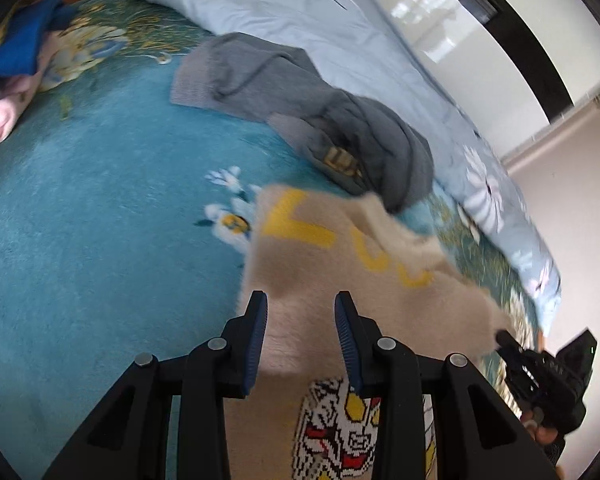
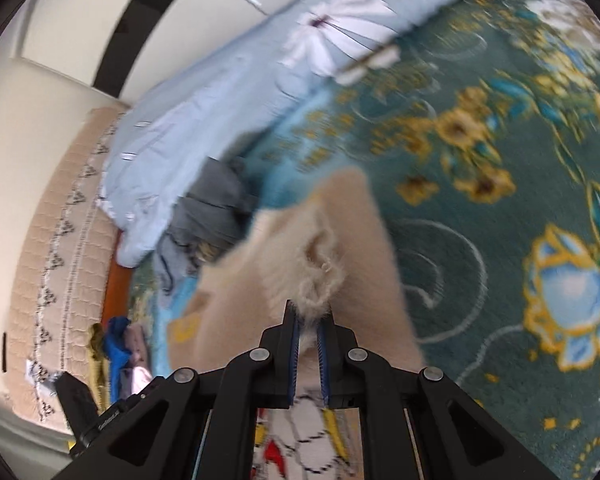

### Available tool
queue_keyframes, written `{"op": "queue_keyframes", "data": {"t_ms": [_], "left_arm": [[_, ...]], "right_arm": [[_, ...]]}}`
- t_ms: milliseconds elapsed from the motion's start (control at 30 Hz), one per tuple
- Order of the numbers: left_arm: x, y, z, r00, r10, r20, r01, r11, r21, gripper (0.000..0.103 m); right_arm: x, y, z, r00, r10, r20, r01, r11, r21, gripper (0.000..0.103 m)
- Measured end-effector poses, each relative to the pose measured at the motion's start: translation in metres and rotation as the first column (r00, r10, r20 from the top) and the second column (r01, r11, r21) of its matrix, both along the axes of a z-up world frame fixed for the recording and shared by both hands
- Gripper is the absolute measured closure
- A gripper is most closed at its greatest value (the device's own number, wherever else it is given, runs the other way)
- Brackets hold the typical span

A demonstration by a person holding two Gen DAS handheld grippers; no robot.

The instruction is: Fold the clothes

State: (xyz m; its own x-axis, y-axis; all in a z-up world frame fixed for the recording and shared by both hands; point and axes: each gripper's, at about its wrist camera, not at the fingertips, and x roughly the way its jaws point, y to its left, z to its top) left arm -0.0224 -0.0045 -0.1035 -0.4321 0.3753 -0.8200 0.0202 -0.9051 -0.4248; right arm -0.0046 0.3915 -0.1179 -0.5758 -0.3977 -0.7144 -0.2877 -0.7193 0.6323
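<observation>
A beige fuzzy sweater with yellow letters and a red, white and black robot-face print lies on the teal floral blanket. My left gripper hovers open above it, fingers spread, nothing between them. In the right wrist view my right gripper is shut on a bunched tuft of the beige sweater, lifting that part off the bed. The right gripper also shows at the lower right of the left wrist view.
A crumpled grey garment lies beyond the sweater. A pale blue floral quilt runs along the far side. Blue and pink clothes are piled at the left. A beige quilted headboard and white wall border the bed.
</observation>
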Motion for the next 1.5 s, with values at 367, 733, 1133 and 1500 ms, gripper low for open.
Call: {"op": "queue_keyframes", "data": {"t_ms": [367,733,1133,1500], "left_arm": [[-0.004,0.014,-0.025,0.995,-0.077,0.063,0.081,0.995,-0.066,0.067],[-0.003,0.007,-0.025,0.996,-0.053,0.071,0.056,0.998,-0.041,0.067],[-0.007,0.007,-0.030,0.995,-0.055,0.089,0.057,0.998,-0.016,0.067],[-0.005,0.002,-0.036,0.994,-0.058,0.094,0.056,0.998,0.028,0.068]], "right_arm": [[0.007,0.013,0.027,0.998,-0.065,0.012,0.062,0.986,0.155,0.090],[-0.049,-0.105,0.033,0.943,0.325,0.069,-0.329,0.887,0.323,0.090],[-0.055,-0.059,-0.010,0.970,0.164,0.180,-0.217,0.919,0.328,0.093],[-0.049,-0.050,-0.010,0.976,0.119,0.180,-0.163,0.953,0.254,0.096]]}}
